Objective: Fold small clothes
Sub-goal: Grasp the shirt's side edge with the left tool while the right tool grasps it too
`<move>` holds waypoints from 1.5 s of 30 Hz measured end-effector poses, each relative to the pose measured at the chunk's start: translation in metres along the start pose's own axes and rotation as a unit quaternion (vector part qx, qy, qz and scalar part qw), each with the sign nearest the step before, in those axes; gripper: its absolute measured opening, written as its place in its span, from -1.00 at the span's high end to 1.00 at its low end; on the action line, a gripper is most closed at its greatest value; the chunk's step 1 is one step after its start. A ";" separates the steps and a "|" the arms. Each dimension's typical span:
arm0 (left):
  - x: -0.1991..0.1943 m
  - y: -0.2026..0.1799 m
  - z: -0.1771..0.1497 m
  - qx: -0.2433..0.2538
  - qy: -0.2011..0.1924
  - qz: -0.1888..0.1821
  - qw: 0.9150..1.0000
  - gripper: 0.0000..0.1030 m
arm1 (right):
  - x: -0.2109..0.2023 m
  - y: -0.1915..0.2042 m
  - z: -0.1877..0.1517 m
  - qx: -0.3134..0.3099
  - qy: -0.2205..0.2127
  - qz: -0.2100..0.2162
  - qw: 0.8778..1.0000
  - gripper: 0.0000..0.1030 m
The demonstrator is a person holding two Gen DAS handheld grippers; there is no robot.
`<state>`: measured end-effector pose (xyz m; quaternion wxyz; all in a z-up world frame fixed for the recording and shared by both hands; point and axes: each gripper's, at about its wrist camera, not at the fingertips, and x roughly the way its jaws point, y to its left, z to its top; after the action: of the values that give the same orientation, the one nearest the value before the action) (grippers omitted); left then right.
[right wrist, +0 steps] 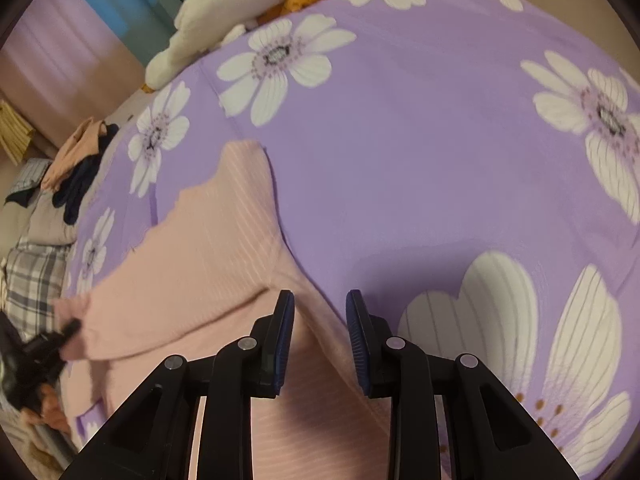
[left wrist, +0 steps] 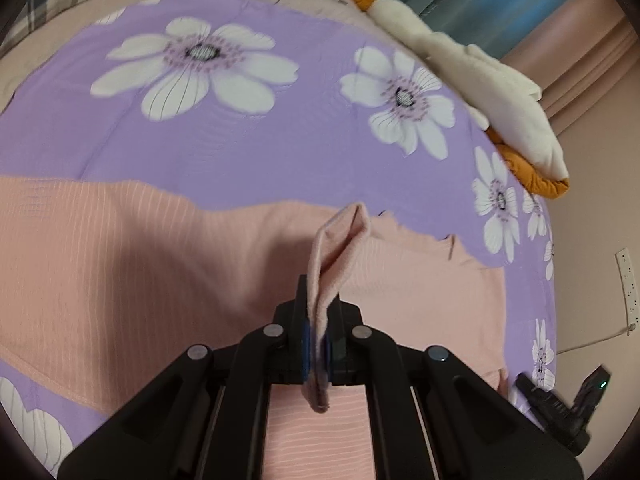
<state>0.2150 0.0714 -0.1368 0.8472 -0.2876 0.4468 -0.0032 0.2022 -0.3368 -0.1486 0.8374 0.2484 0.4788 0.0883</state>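
One pink ribbed top (left wrist: 120,264) lies spread flat on the bed's purple floral sheet (left wrist: 256,152), and two tools work at it; the left tool (left wrist: 320,344) is clamped tight on a folded flap of the top's fabric, which stands up between its blue pads as a narrow loop, with a short end hanging below them; the right tool (right wrist: 320,336) stands with its jaws parted and nothing between the pads, hovering over the top's edge where pink cloth meets purple sheet; in the right wrist view the left tool (right wrist: 52,344) shows blurred at the far left, gripping the garment's end, and one sleeve (right wrist: 244,176) points away up the bed; one white and orange plush toy (left wrist: 492,92) lies along the bed's far edge by the wall; one small heap of pink and dark clothes (right wrist: 84,164) sits near a plaid pillow (right wrist: 32,280); beyond the top the sheet runs broad and bare, so room lies ahead of both tools; one white power strip (left wrist: 630,288) hangs on the wall.
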 end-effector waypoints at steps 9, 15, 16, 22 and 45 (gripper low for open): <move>0.021 0.019 -0.008 -0.008 0.023 0.028 0.999 0.88 | 0.047 0.031 0.062 0.004 0.033 0.062 0.998 0.42; 0.023 0.027 -0.011 -0.015 0.022 0.020 0.999 0.87 | 0.091 0.050 0.092 -0.008 0.058 0.034 0.998 0.38; 0.022 0.026 -0.011 -0.015 0.021 0.020 0.999 0.88 | 0.099 0.049 0.097 -0.002 0.064 0.038 0.997 0.38; 0.023 0.026 -0.013 -0.013 0.019 0.020 1.000 0.88 | 0.124 0.049 0.107 -0.002 0.076 0.035 0.996 0.50; 0.009 0.028 -0.011 -0.008 0.008 0.025 1.000 0.82 | 0.096 0.061 0.104 -0.072 0.021 -0.024 0.997 0.45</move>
<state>0.2048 0.0869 -0.1621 0.8409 -0.2832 0.4608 0.0194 0.3457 -0.2814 -0.1470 0.8445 0.1743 0.4947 0.1080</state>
